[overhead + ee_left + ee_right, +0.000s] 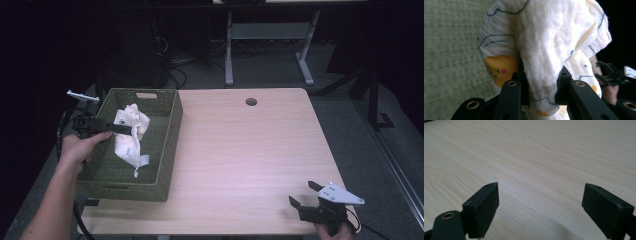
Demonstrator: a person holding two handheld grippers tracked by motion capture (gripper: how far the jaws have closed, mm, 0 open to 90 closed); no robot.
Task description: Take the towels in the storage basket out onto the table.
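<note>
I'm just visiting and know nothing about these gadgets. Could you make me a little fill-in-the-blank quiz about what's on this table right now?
1. The left gripper is shut on a white printed ____.
2. The cloth hangs over a green woven ____.
3. The right gripper, near the table's front right corner, has its jaws ____ and holds nothing.
4. The basket sits on the table's ____ side.

Missing words: cloth; basket; open; left
</note>
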